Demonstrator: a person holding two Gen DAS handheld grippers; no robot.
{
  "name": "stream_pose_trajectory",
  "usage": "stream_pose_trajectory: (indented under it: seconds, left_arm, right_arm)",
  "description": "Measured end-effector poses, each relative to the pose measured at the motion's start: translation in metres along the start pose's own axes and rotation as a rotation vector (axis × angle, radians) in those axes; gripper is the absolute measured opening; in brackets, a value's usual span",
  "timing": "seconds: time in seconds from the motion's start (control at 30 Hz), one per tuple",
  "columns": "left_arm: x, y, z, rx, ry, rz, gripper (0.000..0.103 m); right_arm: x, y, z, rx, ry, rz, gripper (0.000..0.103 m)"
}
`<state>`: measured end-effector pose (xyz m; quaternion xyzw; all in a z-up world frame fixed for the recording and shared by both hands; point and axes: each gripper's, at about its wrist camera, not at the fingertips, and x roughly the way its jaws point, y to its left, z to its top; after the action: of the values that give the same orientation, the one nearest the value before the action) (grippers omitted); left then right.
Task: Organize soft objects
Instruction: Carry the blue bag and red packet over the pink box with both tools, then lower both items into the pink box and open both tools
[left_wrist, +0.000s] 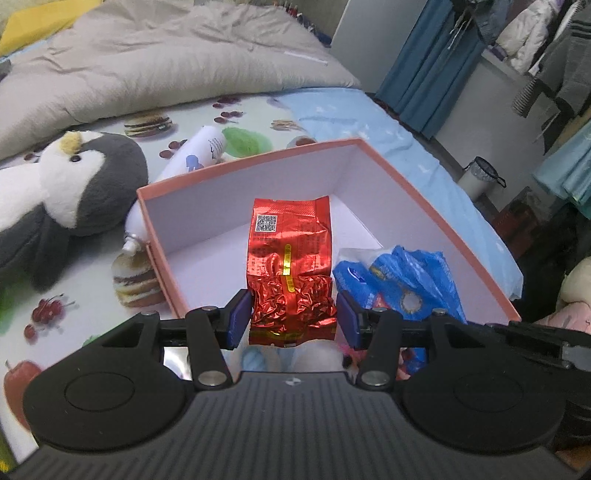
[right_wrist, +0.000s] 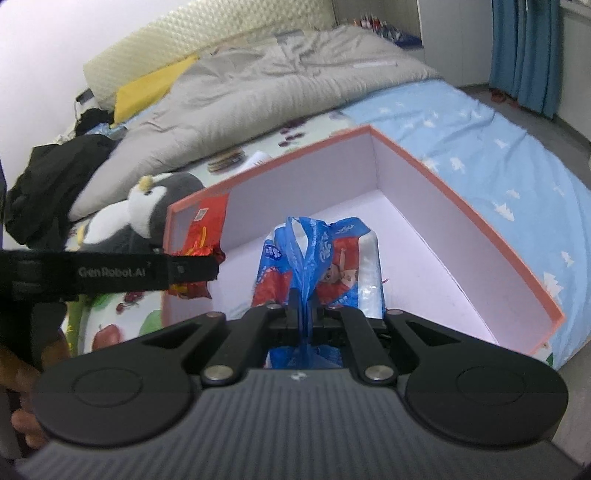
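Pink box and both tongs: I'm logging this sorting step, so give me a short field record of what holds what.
container: pink box, open, white inside, on the bed
left tongs: shut on red foil packet, over the box
right tongs: shut on blue plastic pack, over the box
outside box: penguin plush, white tube
bedding: grey duvet
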<state>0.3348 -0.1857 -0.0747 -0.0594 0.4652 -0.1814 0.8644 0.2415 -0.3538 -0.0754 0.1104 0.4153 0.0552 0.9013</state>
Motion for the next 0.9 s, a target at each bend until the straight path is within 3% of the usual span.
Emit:
stream_pose_trajectory:
  seconds: [0.33,0.6,0.67,0.73,0.8,0.9]
  left_arm:
    - [0.069,0.015,0.043,-0.02,0.063,0.001,0.057]
    - [0.096,0.022,0.05,-0.035,0.103,-0.005,0.059]
    - [0.099,0.023,0.051,-0.033,0.112,-0.001,0.069]
    - [0.096,0.024,0.053,-0.031,0.095,0.008,0.069]
    - [0.09,0.023,0.054,-0.026,0.084,0.012,0.069]
    - [0.074,0.02,0.055,-0.019,0.059,0.011,0.069]
  right_arm:
    - [0.064,-0.017,0.042,0.027,0.052,0.002,0.007]
    - [0.098,-0.027,0.05,0.004,0.081,-0.035,0.009]
    - [0.1,-0.029,0.05,0.014,0.095,-0.042,0.012]
    - [0.101,-0.03,0.051,0.028,0.101,-0.044,0.029]
    - [0.098,-0.031,0.051,0.032,0.093,-0.042,0.037]
    - [0.088,-0.027,0.051,0.018,0.079,-0.047,0.037]
